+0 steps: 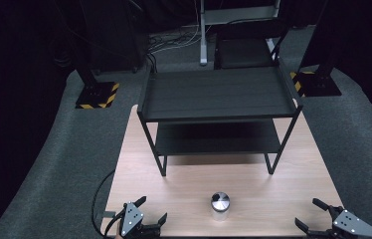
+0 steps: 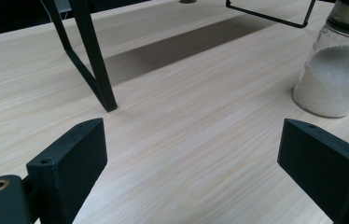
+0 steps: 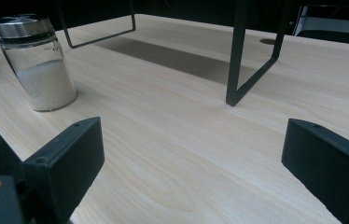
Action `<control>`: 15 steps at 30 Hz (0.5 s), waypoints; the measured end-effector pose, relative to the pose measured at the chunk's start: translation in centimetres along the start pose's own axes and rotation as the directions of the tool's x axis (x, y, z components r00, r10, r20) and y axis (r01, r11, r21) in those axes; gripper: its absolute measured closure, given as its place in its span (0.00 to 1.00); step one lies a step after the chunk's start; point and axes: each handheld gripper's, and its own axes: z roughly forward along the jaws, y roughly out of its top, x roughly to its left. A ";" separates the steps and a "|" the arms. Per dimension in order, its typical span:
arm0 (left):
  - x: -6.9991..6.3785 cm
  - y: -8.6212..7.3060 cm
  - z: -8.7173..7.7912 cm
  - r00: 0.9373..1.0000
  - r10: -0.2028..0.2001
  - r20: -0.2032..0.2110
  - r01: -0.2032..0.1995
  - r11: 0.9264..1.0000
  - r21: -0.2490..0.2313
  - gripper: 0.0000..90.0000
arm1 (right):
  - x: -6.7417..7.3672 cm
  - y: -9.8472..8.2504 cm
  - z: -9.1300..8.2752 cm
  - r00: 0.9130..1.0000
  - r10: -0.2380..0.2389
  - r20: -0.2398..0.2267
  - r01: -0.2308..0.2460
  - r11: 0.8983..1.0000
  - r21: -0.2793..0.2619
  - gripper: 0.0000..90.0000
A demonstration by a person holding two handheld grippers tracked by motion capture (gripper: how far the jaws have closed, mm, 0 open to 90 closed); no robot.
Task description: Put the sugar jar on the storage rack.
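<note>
- We've got the left gripper (image 1: 150,211) and right gripper (image 1: 317,214) parked at the near corners of the wooden surface (image 1: 268,194), both spread wide with nothing in them. Looks like a ready stance to us.
- The glass shaker (image 1: 220,205) stands upright between them near the front edge, well apart from both, in front of the black two-tier shelf rack (image 1: 219,94), whose tiers look bare.
- From above we mostly get its metal lid; the gripper views show white grains filling roughly the lower half.
</note>
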 end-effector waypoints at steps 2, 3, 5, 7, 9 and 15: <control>0.0 0.0 0.0 1.000 -0.002 -0.001 0.002 1.000 0.000 0.09 | 0.1 0.0 0.1 1.000 -0.002 -0.008 0.002 1.000 -0.003 0.05; 0.0 0.0 -0.1 1.000 -0.004 -0.001 0.004 1.000 -0.002 0.09 | 0.1 0.1 0.1 1.000 -0.008 -0.014 0.008 1.000 -0.001 0.05; 0.0 -0.1 -0.1 1.000 -0.007 -0.005 0.007 1.000 -0.006 0.09 | 0.3 0.2 0.4 1.000 -0.012 -0.028 0.012 1.000 -0.004 0.05; 0.0 -0.1 -0.2 1.000 -0.010 -0.006 0.010 1.000 -0.006 0.09 | 0.6 0.4 0.7 0.999 -0.022 -0.044 0.022 1.000 -0.001 0.05; 0.0 -0.1 -0.2 1.000 -0.009 -0.005 0.009 1.000 -0.004 0.09 | 1.0 0.7 1.4 0.996 -0.037 -0.080 0.036 0.999 -0.003 0.05; 0.0 -0.1 -0.2 1.000 -0.006 -0.001 0.006 1.000 -0.001 0.10 | 1.9 1.3 2.8 0.985 -0.066 -0.157 0.068 0.998 0.004 0.05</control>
